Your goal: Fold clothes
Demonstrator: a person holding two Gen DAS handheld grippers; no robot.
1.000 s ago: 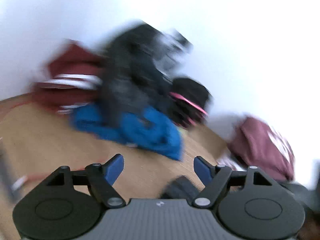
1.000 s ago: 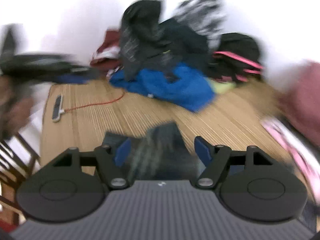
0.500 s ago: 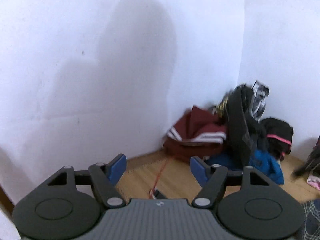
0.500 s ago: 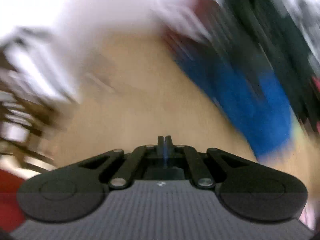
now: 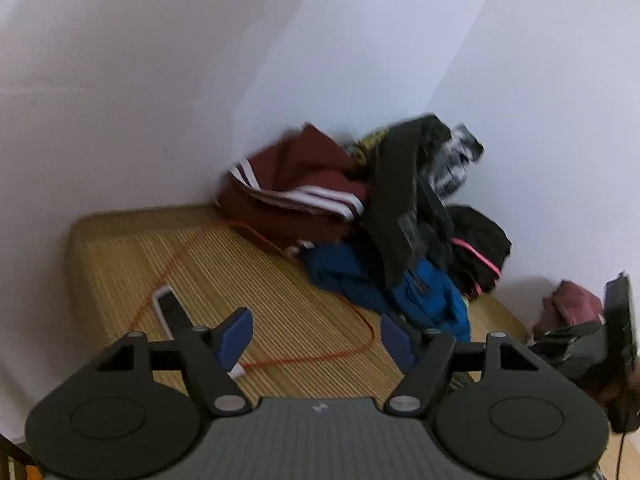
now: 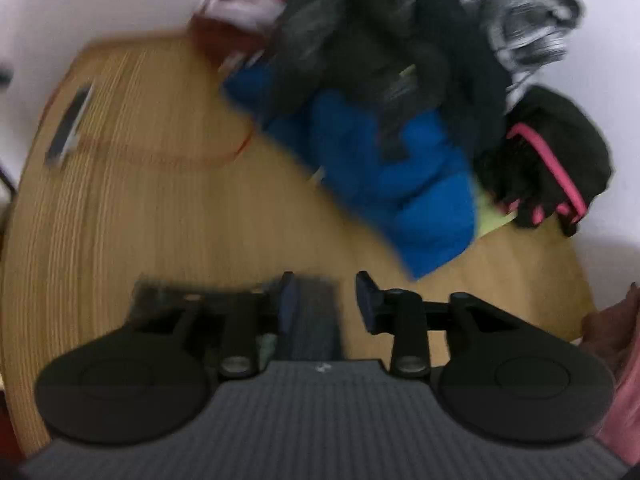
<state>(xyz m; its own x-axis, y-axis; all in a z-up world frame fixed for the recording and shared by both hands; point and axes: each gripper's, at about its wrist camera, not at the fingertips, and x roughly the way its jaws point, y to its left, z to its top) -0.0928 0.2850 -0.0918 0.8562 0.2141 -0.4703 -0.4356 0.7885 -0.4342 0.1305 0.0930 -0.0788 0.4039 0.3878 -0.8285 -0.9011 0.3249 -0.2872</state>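
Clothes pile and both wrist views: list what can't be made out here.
- Clothes pile, left wrist view: garments overlap, so their number and shapes stay unclear.
- Dark cloth between the right gripper's open fingers, right wrist view: motion blur hides its type and whether a finger touches it.
- Maroon garment, left wrist view: partly hidden behind a blurred dark object.
- Phone: its near end sits behind the left gripper.

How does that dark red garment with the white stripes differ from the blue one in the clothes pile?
The red garment is maroon with white stripes; the blue garment is plain bright blue. The red one sits at the back of the pile against the wall; the blue one spills forward onto the mat. Black clothes drape over the blue one, while the red one lies mostly uncovered. Both are crumpled and unfolded.
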